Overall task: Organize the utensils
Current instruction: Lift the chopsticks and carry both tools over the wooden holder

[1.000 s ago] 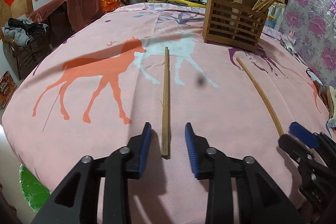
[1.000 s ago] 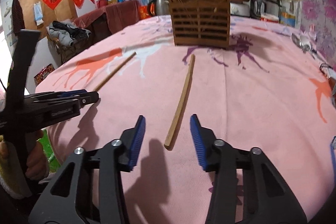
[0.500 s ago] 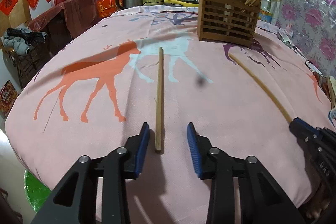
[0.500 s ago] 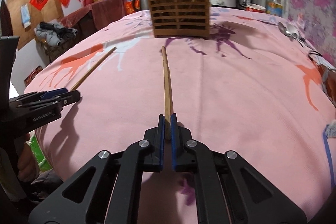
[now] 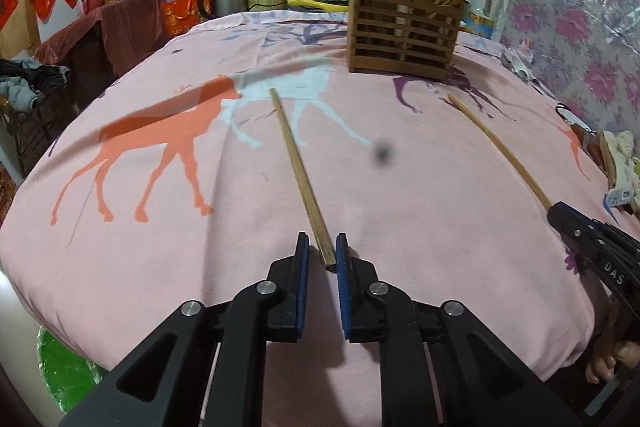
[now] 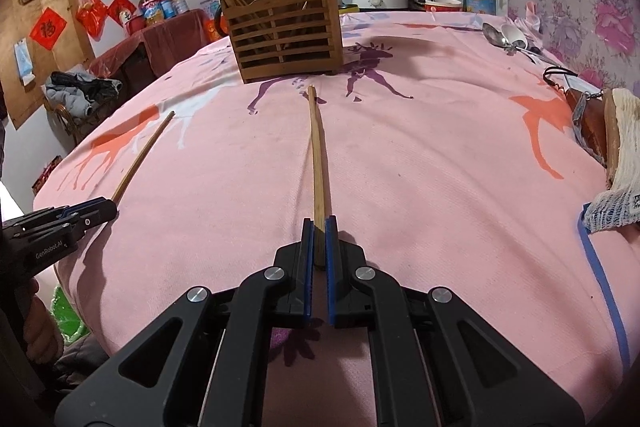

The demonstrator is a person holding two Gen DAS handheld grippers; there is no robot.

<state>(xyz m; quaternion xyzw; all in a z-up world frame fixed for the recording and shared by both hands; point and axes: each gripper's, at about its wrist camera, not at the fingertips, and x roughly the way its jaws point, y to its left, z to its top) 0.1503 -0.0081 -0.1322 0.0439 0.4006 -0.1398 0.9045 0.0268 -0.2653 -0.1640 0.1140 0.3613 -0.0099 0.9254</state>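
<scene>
Left gripper has narrowed around left chopstick, lower centre, gap remaining: not yet clamped. Right gripper stays clamped on right chopstick, centre. Wooden holder upper centre; lift probably next.

Surface: a round table under a pink cloth printed with deer in orange, white and purple.
Holder: a slatted wooden holder stands upright at the far side (chopsticks poking out of it).
Loose pieces: left chopstick and right chopstick lie flat, well apart.
Right edge: metal spoons and a white mesh bundle.
</scene>
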